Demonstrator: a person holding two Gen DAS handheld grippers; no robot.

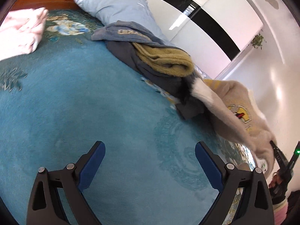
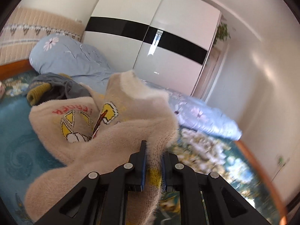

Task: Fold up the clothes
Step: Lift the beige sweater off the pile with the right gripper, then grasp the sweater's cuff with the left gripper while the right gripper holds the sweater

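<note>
A fluffy beige sweater [image 2: 131, 131] with a yellow and red print lies crumpled on the blue bed cover [image 2: 16, 155]. My right gripper [image 2: 153, 150] is shut on a fold of it, lifting that edge. In the left wrist view the same beige sweater [image 1: 241, 116] stretches off the right side of the bed to the right gripper [image 1: 275, 148]. My left gripper [image 1: 150, 148] is open above bare blue bed cover [image 1: 75, 103], holding nothing. A pile of unfolded clothes [image 1: 150, 60], grey, blue and olive, lies past it.
Folded pink clothing [image 1: 20, 31] sits at the far left of the bed. A pale blue flowered duvet [image 1: 116, 5] lies along the far side. A white wardrobe with a black band [image 2: 165, 43] stands beyond the bed. The bed's wooden edge [image 2: 262, 172] runs at right.
</note>
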